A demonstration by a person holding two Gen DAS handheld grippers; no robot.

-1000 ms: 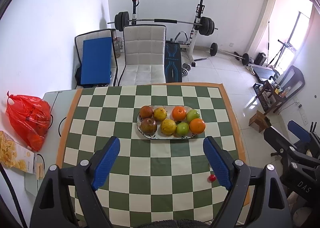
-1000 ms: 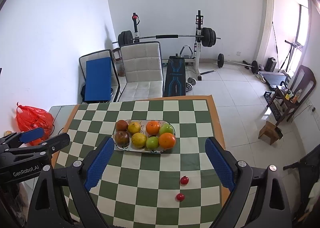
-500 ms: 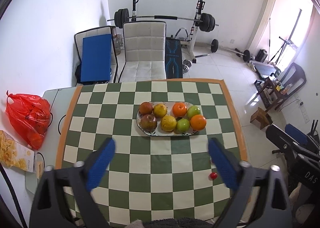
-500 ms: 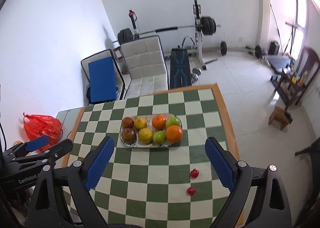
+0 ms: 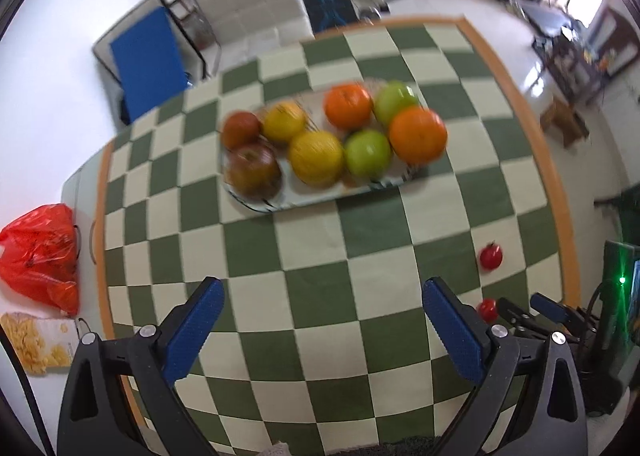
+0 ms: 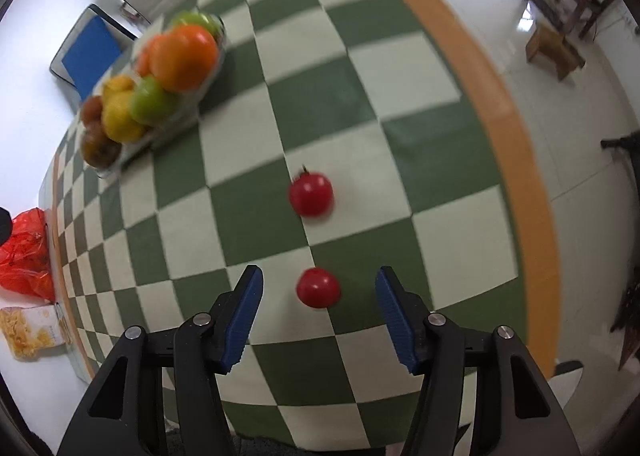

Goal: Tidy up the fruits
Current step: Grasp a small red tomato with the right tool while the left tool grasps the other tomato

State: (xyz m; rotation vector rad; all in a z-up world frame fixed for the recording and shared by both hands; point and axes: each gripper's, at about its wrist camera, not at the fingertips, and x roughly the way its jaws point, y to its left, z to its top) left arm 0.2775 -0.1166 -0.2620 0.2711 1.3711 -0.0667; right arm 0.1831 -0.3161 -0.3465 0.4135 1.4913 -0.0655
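**Q:** What changed over the last second?

**A:** My right gripper (image 6: 319, 302) dropped from a high overview to just above the desk (image 6: 352, 103). The nearer red fruit (image 6: 318, 288) now sits between my right jaws, which are spread wide and touch nothing. The second red fruit (image 6: 311, 193) lies just beyond it, toward the plate (image 6: 176, 123). My left gripper (image 5: 322, 316) also came lower and tilted down; its jaws are released and empty, well short of the plate.

**Q:** Meaning for the task?

**A:** My judgement: the plate already holds the large fruit, and two strays remain on the desk. The right side is lined up to take the nearer one. No grasp made yet.

**Q:** Materials and shapes?

**A:** Both strays are small, round, glossy red; the farther one shows a dark stem. I'd guess they roll easily on the flat checkered cloth, green and cream squares with an orange border. On the plate: orange fruit (image 5: 418, 134), green apples (image 5: 367, 153), yellow citrus (image 5: 316, 157), and a dull reddish-brown apple (image 5: 253, 170), all smooth and rounded. The plate is a shallow oval, pale, its pattern too blurred to read. Beyond the plate's far-left end, off the cloth, sits a crinkled red plastic bag (image 5: 38, 256).
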